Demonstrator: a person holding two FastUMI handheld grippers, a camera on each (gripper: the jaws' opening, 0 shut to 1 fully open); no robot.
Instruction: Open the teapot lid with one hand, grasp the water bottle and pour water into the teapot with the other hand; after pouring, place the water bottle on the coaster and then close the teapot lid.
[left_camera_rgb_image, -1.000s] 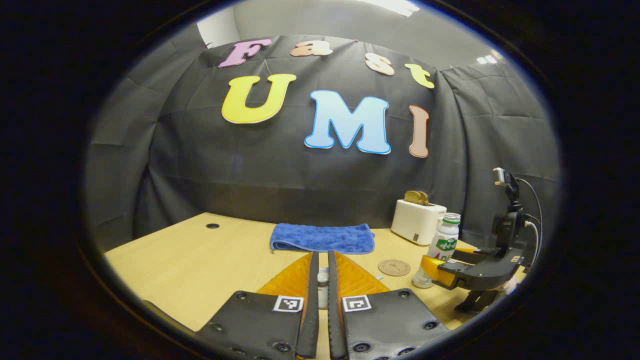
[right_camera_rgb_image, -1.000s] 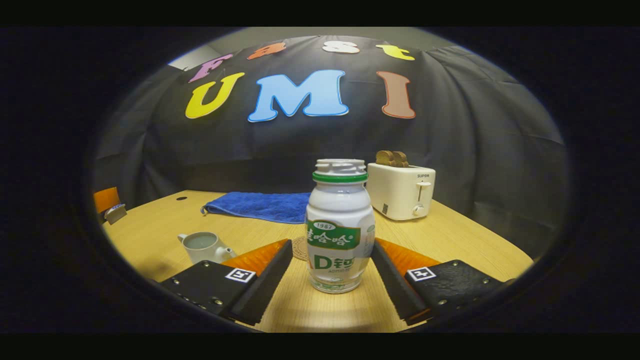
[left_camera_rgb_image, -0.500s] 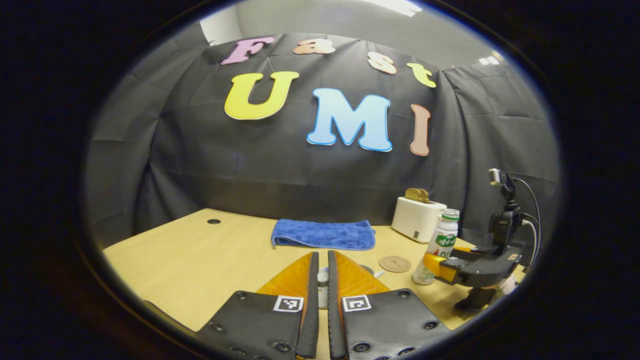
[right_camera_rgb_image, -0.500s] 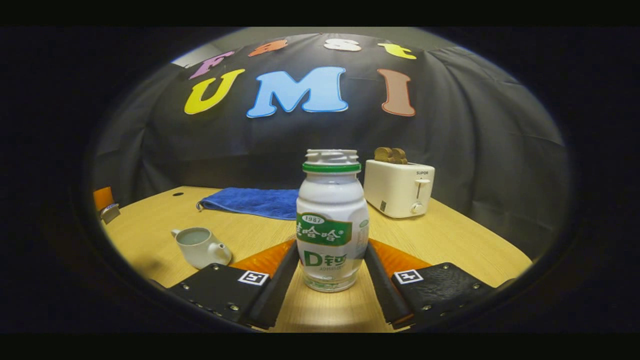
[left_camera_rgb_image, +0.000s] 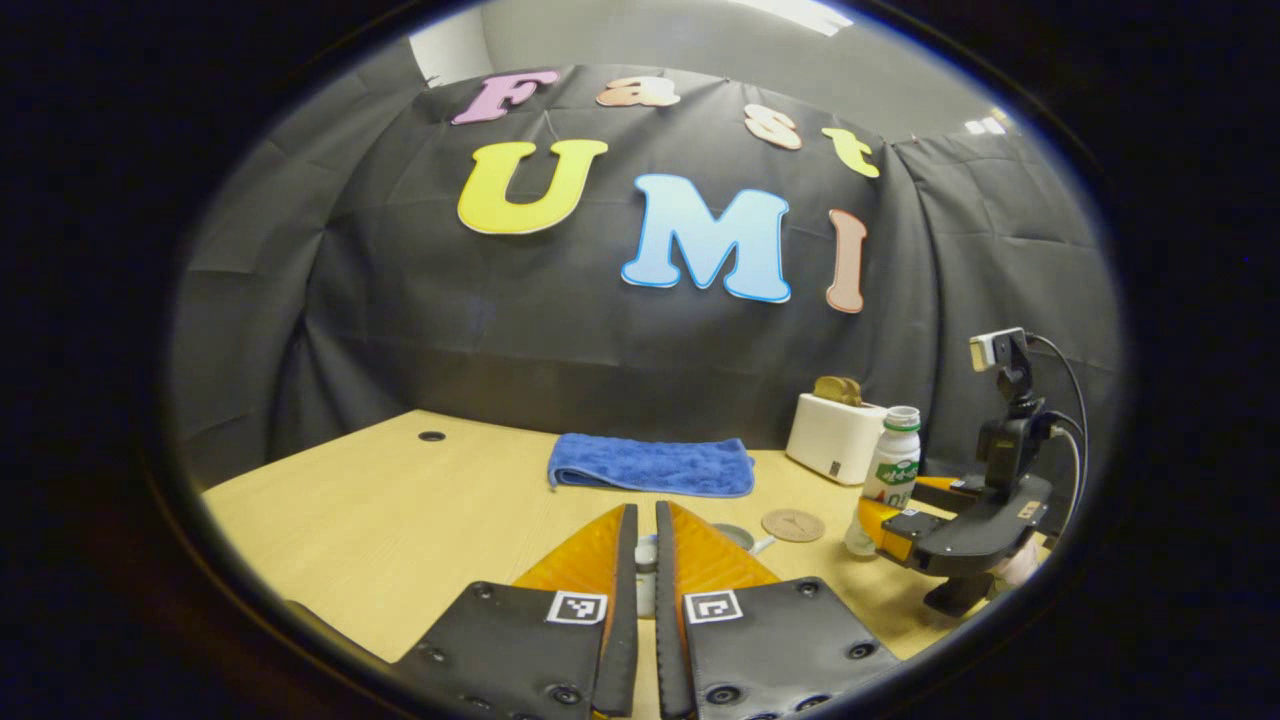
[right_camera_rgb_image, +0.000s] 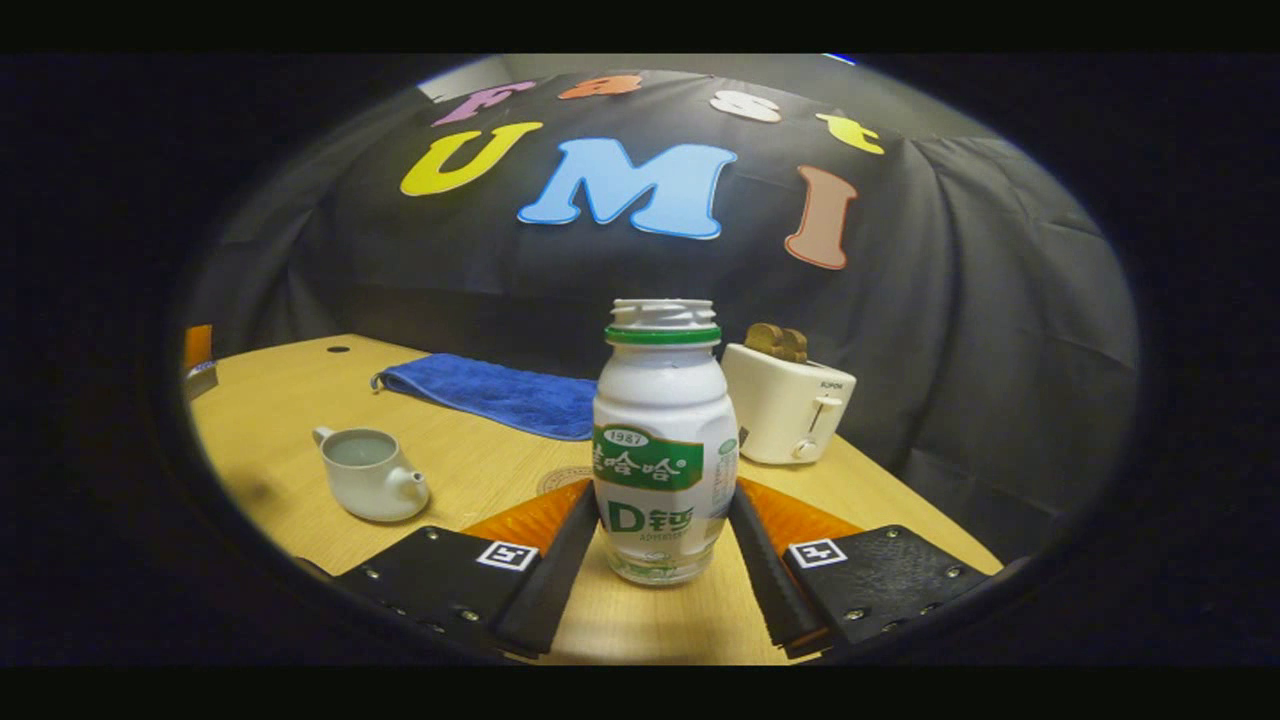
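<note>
Right gripper (right_camera_rgb_image: 662, 530) has clamped the white, green-banded plastic water bottle (right_camera_rgb_image: 663, 455) (fingers wide a second ago) and lifted it off the table. White ceramic teapot (right_camera_rgb_image: 368, 477) stands open; left gripper (left_camera_rgb_image: 640, 565) pinches its lid (left_camera_rgb_image: 646, 560). Pouring likely next.

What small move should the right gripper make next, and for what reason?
Probably carry the water bottle left toward the teapot and start to tilt it. The right gripper has both fingers pressed on the bottle's sides, and the teapot stands open on the table. The left gripper is shut on something small, seemingly the lid.
</note>
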